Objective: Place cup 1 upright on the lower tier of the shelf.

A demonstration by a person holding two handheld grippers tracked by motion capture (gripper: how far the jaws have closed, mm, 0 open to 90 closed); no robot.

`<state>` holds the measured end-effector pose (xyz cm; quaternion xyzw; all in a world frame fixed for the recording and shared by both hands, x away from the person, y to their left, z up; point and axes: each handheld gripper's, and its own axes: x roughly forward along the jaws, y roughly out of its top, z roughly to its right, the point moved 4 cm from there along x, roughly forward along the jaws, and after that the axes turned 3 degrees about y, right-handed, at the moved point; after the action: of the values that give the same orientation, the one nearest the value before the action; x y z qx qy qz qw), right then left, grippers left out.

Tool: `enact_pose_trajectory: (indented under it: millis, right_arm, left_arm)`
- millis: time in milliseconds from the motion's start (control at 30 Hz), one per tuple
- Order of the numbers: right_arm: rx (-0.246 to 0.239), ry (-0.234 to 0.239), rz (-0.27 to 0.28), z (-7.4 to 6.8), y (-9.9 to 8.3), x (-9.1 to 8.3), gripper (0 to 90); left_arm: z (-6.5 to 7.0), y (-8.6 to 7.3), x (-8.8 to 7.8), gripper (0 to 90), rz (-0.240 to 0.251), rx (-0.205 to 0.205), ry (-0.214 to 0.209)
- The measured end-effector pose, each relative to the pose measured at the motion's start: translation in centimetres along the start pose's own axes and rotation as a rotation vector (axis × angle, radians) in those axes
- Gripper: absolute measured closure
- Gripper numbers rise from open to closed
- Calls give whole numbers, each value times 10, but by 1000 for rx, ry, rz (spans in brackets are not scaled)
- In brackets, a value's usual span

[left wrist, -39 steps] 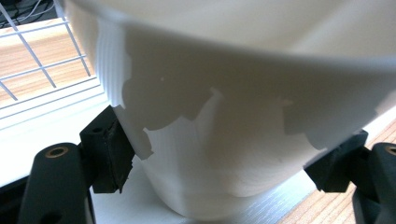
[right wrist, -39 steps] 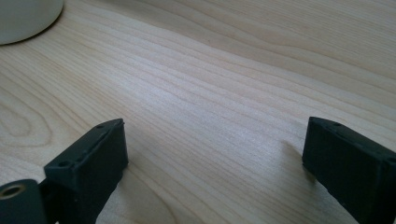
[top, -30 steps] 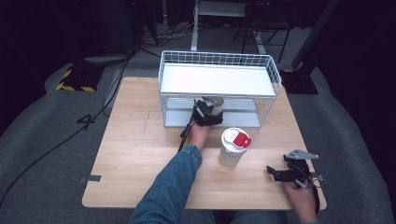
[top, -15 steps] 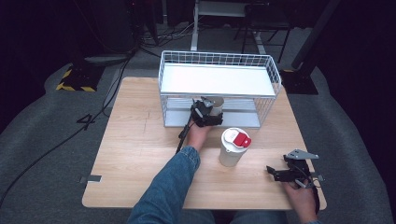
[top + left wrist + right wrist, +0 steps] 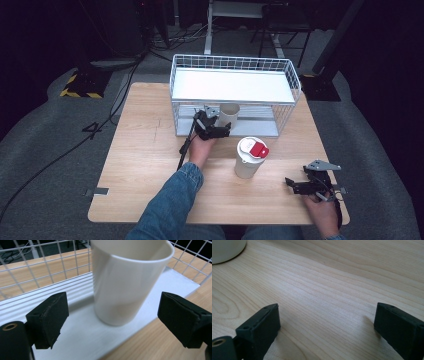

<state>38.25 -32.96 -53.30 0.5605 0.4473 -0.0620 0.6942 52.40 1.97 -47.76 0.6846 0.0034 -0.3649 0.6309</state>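
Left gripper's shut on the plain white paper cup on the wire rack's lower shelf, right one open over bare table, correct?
Not quite: the left gripper is open. In the left gripper view its jaws stand apart on either side of the plain white paper cup, not touching it. The right gripper is open over the wooden table.

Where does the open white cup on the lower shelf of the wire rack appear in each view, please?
High view: the open white cup stands centre, on the wire rack's lower shelf, beside the left gripper.
Left gripper view: upper centre, between the open jaws, untouched.
Right gripper view: not there.
Shared landmark: the lower shelf.
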Motion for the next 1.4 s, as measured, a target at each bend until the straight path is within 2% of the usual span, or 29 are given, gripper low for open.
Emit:
enact_pose_trajectory:
  millis: [200,300,533,633,733,1000,1100,1167,1333,1400]
  right_arm:
    - [-2,3,0,0,0,0,69]
    - [-3,3,-1,0,0,0,69]
    - [-3,3,-1,0,0,0,69]
    - [-3,3,-1,0,0,0,69]
    - [-3,3,-1,0,0,0,69]
    - [-3,3,-1,0,0,0,69]
    - [-2,4,-1,0,0,0,69]
    - [-2,5,-1,0,0,0,68]
    - [-4,5,-1,0,0,0,68]
    - [-5,5,-1,0,0,0,68]
  left_arm:
    - [-6,-3,-29,113,20,17,-16]
    - [-8,-5,-44,119,23,50,-20]
    - [-11,-11,-76,124,39,52,-34]
    - [-12,-14,-90,125,27,49,-38]
    - [-14,-19,-103,124,14,75,-16]
    - [-12,-38,-136,125,-13,126,-6]
    - [-11,-48,-146,124,-25,128,-20]
    - [-10,-54,-150,125,-38,111,-28]
    - [-11,-71,-159,125,-77,106,-33]
    - [-13,-76,-163,125,-101,128,-31]
